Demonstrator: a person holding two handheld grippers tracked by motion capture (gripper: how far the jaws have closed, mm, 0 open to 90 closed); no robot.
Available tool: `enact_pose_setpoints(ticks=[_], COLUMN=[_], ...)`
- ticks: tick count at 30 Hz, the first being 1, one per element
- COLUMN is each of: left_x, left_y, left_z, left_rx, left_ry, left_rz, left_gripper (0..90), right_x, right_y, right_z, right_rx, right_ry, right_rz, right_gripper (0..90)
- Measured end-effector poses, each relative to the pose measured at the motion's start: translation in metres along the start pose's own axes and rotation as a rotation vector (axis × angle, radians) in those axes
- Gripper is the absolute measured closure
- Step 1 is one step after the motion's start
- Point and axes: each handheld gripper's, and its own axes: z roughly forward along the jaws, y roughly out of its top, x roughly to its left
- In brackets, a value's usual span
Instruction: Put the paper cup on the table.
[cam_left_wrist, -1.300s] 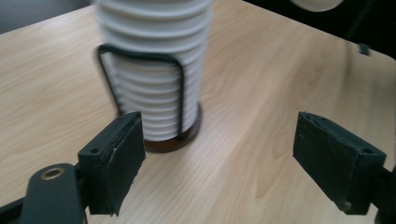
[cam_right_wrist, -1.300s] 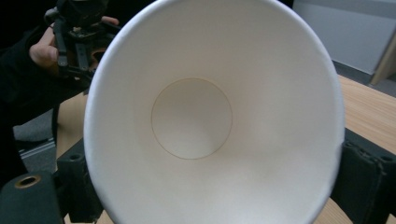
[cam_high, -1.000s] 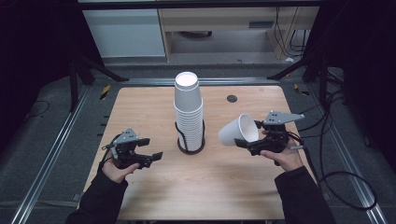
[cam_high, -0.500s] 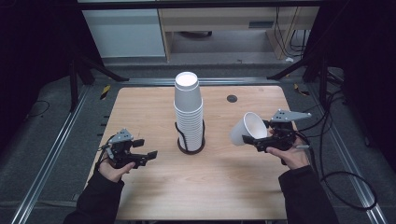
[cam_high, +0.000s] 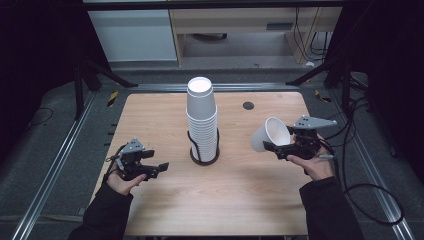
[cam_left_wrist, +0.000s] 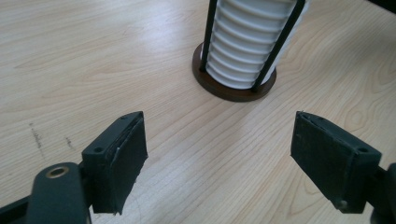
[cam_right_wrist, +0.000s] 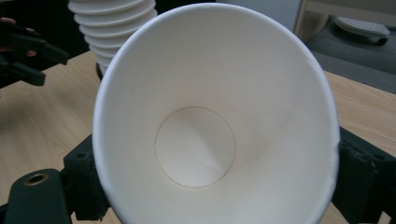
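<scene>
No legible text, label, brand, number or sign appears on any surface; the white paper cups and the wooden table are all unmarked.

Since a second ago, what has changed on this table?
The right gripper turned its single cup so the mouth swings from facing down-left toward the person; its jaws have just been closing on the cup. The left gripper stays open, and the cup stack is unmoved.
</scene>
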Motion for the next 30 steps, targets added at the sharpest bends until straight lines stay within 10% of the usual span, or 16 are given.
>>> enact_pose_setpoints(ticks=[30], left_x=[0.006], left_y=[-0.006], left_z=[0.009], left_rx=[0.055], left_ry=[0.042], left_rz=[-0.002], left_gripper=[17.2], right_x=[-0.056], right_y=[-0.025], right_z=[0.016], right_rx=[0.182], right_ry=[-0.392], right_rz=[0.096], right_gripper=[12.0])
